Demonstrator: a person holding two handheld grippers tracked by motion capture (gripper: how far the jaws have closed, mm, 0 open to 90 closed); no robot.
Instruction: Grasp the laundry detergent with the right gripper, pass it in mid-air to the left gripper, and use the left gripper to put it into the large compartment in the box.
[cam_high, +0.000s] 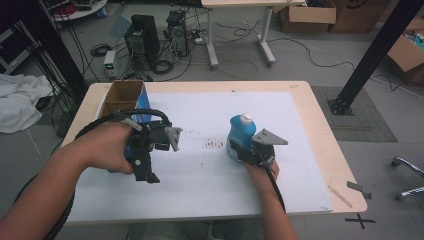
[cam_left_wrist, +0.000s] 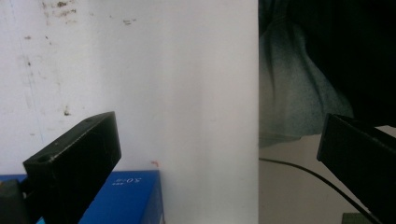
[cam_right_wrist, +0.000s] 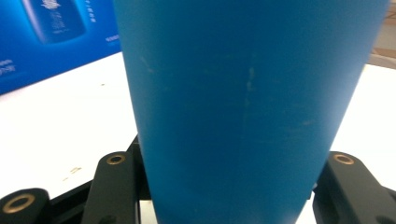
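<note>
Blue bottle gripped at mid-table, blue carton waiting at the left

The right gripper (cam_high: 248, 148), just right of centre in the high view, has its fingers clamped on the lower body of the upright blue bottle (cam_high: 241, 134) with the white cap, which stands on the white sheet (cam_high: 210, 185) covering the table (cam_high: 320, 130). I'd judge the grasp made and the lift or move not yet begun. The left gripper (cam_high: 150, 150), at centre left, holds nothing, its fingers (cam_left_wrist: 77, 161) spread wide beside the open blue carton (cam_high: 125, 100). The carton's side, upper left of the right gripper view, prints a bottle picture and small white lettering too blurred to read.
</note>
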